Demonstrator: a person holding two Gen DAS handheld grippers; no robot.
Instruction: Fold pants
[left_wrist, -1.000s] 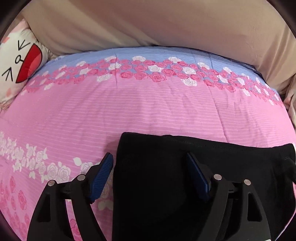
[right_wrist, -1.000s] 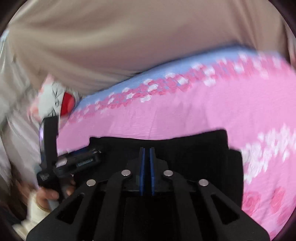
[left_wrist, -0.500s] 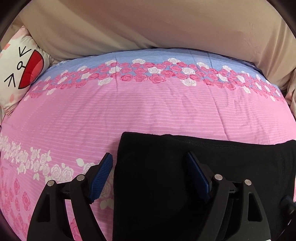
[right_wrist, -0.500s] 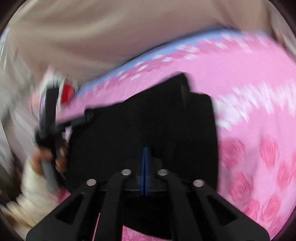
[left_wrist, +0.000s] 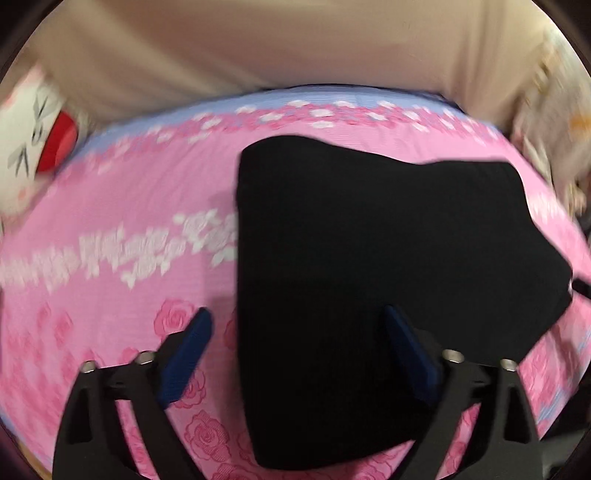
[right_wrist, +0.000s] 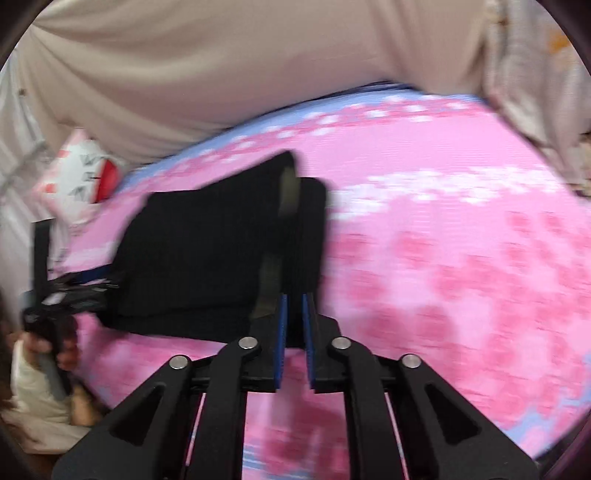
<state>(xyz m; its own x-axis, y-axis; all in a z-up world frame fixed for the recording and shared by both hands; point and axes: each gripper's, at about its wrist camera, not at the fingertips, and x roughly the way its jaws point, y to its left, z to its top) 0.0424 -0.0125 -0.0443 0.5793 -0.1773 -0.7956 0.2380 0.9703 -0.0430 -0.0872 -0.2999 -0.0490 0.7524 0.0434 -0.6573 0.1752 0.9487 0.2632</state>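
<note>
The black pants (left_wrist: 369, 258) lie folded in a thick block on the pink flowered bedsheet (left_wrist: 110, 295). My left gripper (left_wrist: 299, 328) hovers over their near left edge. Its jaws are opening wide, and the pads touch no cloth. In the right wrist view the pants (right_wrist: 207, 258) lie ahead and to the left. My right gripper (right_wrist: 294, 301) is at their near right corner. Its jaws are opening by a narrow gap with black cloth showing in it, and the pads no longer pinch. A person's hand (right_wrist: 48, 347) holds the left gripper (right_wrist: 70, 291) at the far left, blurred.
A white cartoon pillow (left_wrist: 33, 147) with a red mouth lies at the bed's far left. Beige fabric (left_wrist: 295, 44) rises behind the bed. Patterned cloth (left_wrist: 554, 110) hangs at the right edge. A cream sleeve (right_wrist: 33, 406) shows by the bed's near left side.
Both grippers have drawn back toward the near side, so more of the pants shows. The right jaws, shut before, now stand slightly apart. The left jaws have spread wider.
</note>
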